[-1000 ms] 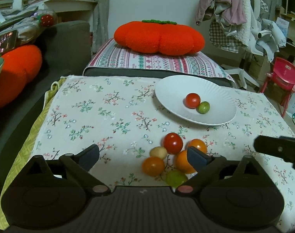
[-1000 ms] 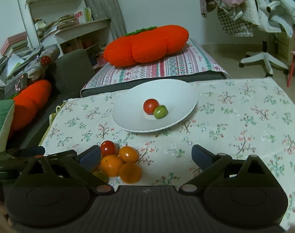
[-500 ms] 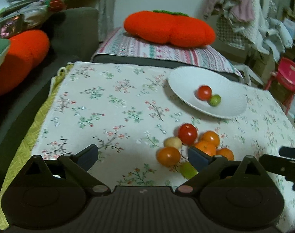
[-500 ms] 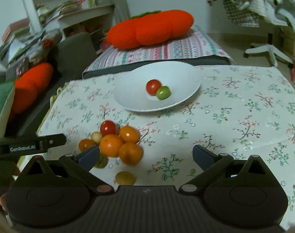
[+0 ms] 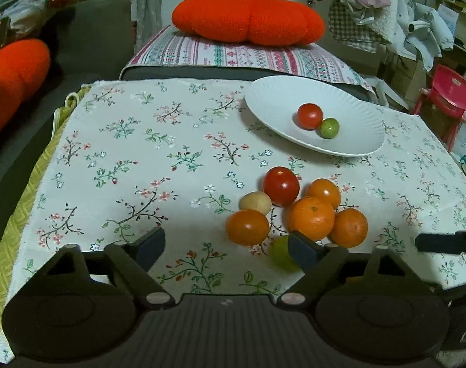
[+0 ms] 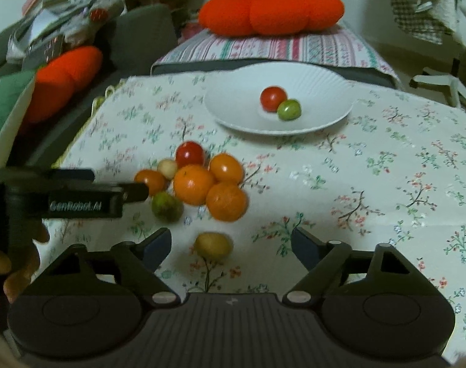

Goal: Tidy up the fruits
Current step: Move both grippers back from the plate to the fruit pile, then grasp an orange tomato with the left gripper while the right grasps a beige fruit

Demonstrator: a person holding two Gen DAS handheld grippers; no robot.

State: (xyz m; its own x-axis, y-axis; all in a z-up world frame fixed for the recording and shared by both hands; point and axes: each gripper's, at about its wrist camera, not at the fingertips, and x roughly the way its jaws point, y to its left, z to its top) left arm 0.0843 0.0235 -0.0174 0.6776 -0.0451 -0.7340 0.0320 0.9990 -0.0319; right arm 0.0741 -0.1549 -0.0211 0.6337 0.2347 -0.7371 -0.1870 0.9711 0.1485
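Note:
A white plate [image 5: 275,104] holds a red tomato [image 5: 309,116] and a green fruit [image 5: 329,127]; it also shows in the right wrist view [image 6: 318,79]. A cluster of several fruits lies on the floral cloth: a red tomato [image 5: 281,185], oranges [image 5: 311,217], a pale one [image 5: 255,202], a green one [image 5: 279,253]. My left gripper [image 5: 225,250] is open, its right finger against the green fruit. My right gripper [image 6: 231,247] is open around a lone yellow fruit [image 6: 213,245], apart from it.
Floral tablecloth [image 5: 159,153] covers the table. Orange pumpkin cushion [image 5: 248,18] lies on a striped pad behind. A sofa with an orange cushion [image 5: 12,73] is left. A red chair [image 5: 447,92] and clothes are right. The left gripper's side [image 6: 79,199] shows in the right view.
Both grippers have moved forward and lower toward the fruit cluster. The yellow fruit now lies between the right gripper's fingers. Fruits have not moved.

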